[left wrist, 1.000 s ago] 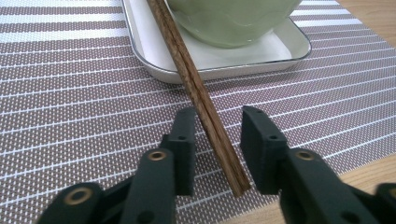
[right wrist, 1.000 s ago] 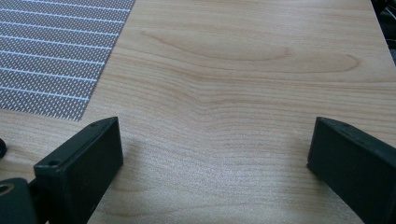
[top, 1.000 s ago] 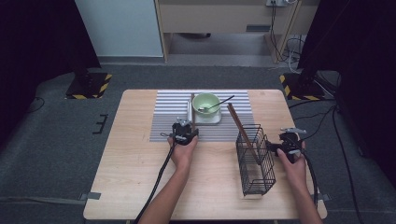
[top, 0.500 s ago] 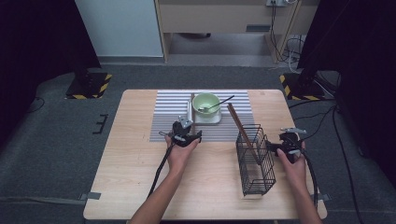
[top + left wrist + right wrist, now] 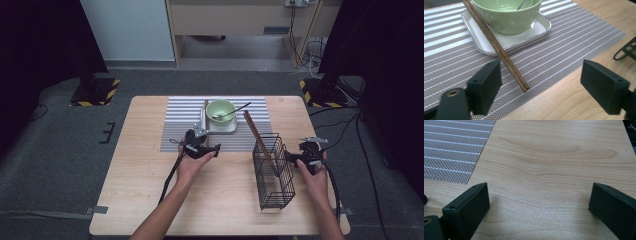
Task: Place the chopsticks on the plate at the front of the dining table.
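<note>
In the high view, the left gripper [image 5: 201,148] is hovering at the near edge of the striped placemat [image 5: 175,130], just in front of the white tray [image 5: 220,126] with the green bowl [image 5: 220,110]. A pair of chopsticks [image 5: 206,114] is lying along the tray's left side. The right gripper [image 5: 305,159] is resting just beside the wire basket [image 5: 273,170], where a second pair [image 5: 256,134] is leaning.

In the left gripper view, the jaws have just been opening and are now standing wide, holding nothing; the chopsticks [image 5: 499,48] are lying free, one end on the tray [image 5: 541,25], the near tips on the mat between the jaws. I judge the placing is done, so the good move is backing straight away without brushing the tips, because they could roll.

In the right gripper view, the jaws are standing wide over the bare table [image 5: 549,165], gripping nothing.
</note>
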The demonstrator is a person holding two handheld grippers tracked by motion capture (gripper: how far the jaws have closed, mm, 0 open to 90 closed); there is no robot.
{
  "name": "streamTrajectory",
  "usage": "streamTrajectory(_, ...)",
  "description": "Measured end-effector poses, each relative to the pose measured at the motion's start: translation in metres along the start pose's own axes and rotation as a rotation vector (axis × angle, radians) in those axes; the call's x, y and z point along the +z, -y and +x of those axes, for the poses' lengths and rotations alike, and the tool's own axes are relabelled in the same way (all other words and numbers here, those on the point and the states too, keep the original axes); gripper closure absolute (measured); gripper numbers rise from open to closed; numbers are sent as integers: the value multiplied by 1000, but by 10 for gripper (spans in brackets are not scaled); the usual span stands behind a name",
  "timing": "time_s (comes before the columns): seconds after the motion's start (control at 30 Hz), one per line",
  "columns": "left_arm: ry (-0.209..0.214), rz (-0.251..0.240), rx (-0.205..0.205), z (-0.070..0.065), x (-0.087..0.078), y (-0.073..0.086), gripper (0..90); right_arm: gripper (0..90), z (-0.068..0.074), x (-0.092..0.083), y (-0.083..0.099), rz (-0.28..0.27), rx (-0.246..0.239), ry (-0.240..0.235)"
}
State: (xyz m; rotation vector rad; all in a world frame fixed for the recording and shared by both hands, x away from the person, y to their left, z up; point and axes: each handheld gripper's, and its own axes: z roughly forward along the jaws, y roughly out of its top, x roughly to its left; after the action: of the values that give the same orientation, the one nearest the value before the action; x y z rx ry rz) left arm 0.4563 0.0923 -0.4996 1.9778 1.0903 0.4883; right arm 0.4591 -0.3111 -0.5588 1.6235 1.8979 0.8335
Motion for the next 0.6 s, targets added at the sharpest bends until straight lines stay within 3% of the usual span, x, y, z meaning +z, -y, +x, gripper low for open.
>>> streamTrajectory(0.27,30,10,-2,1,-4,-5,84,32,0,0,0,0,0,0)
streamTrajectory(0.3,48,16,-4,1,-4,-6,80,32,0,0,0,0,0,0)
streamTrajectory(0.6,84,69,41,2,-10,-7,62,32,0,0,0,0,0,0)
